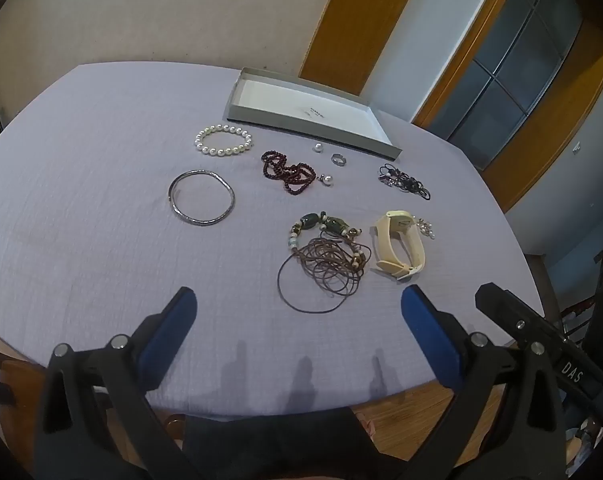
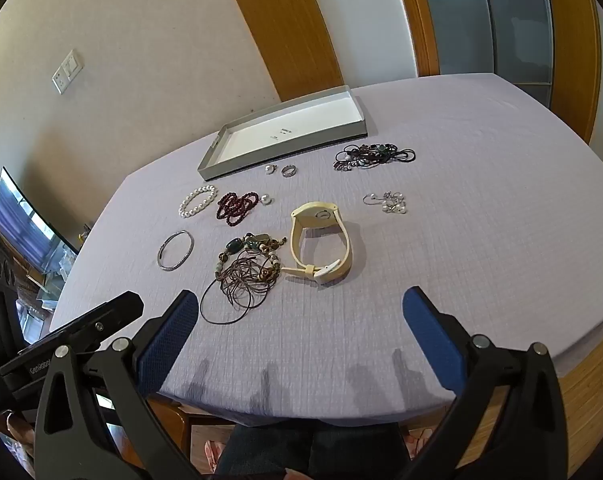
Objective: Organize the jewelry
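Note:
Jewelry lies spread over the lilac tablecloth (image 1: 81, 240). At the back stands a shallow grey tray (image 1: 261, 118) (image 2: 217, 160), white inside. In front of it lie a pearl bracelet (image 1: 223, 141) (image 2: 196, 201), a dark red bead strand (image 1: 289, 172) (image 2: 237, 206), a silver bangle (image 1: 201, 197) (image 2: 175, 250), a brown cord necklace with green stones (image 1: 325, 256) (image 2: 245, 272) and a cream watch (image 1: 399, 246) (image 2: 321, 244). My left gripper (image 1: 299, 300) hangs open over the near cloth, empty. My right gripper (image 2: 301, 304) is open too, just short of the watch and cord.
A silver ring (image 1: 337, 159) (image 2: 288, 170), pearl earrings (image 1: 318, 148), a tangle of black cords (image 1: 405, 182) (image 2: 375, 156) and small silver earrings (image 2: 389, 203) lie near the tray. The table's wooden edge (image 2: 593, 360) is close below both grippers. Beside the right gripper shows the left gripper's arm (image 2: 81, 328).

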`<state>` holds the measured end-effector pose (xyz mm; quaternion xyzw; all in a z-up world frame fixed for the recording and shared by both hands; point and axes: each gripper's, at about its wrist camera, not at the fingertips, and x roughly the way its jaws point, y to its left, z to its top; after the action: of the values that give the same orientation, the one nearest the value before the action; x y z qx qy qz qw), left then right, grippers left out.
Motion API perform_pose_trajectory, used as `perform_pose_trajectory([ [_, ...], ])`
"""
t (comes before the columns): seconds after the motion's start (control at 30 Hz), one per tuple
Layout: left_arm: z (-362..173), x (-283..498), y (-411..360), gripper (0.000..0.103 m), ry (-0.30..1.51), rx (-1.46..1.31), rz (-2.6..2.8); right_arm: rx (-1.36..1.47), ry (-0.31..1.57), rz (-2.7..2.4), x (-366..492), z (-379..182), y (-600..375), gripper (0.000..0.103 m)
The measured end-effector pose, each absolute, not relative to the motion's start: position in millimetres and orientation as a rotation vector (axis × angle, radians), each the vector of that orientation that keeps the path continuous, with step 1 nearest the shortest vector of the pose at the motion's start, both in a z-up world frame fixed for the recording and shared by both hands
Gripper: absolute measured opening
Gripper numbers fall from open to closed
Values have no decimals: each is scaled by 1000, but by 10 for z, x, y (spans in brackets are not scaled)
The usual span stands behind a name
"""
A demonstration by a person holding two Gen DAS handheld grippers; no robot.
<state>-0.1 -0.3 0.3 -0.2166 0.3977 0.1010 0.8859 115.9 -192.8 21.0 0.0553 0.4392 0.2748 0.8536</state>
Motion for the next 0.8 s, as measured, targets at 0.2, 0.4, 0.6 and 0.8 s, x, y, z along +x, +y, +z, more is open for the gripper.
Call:
perform_pose_trajectory([
  [0.2,6,2,-4,101,828,-450,211,115,923,575,1157,210,-1929,102],
  [0.4,13,15,-8,101,828,-452,213,114,924,577,1155,212,-1928,102],
  [0.6,3,-2,-3,101,826,-452,209,114,924,576,1155,211,-1929,102],
  [0.8,5,-4,-3,101,824,-452,210,114,923,577,1155,225,-1930,102],
])
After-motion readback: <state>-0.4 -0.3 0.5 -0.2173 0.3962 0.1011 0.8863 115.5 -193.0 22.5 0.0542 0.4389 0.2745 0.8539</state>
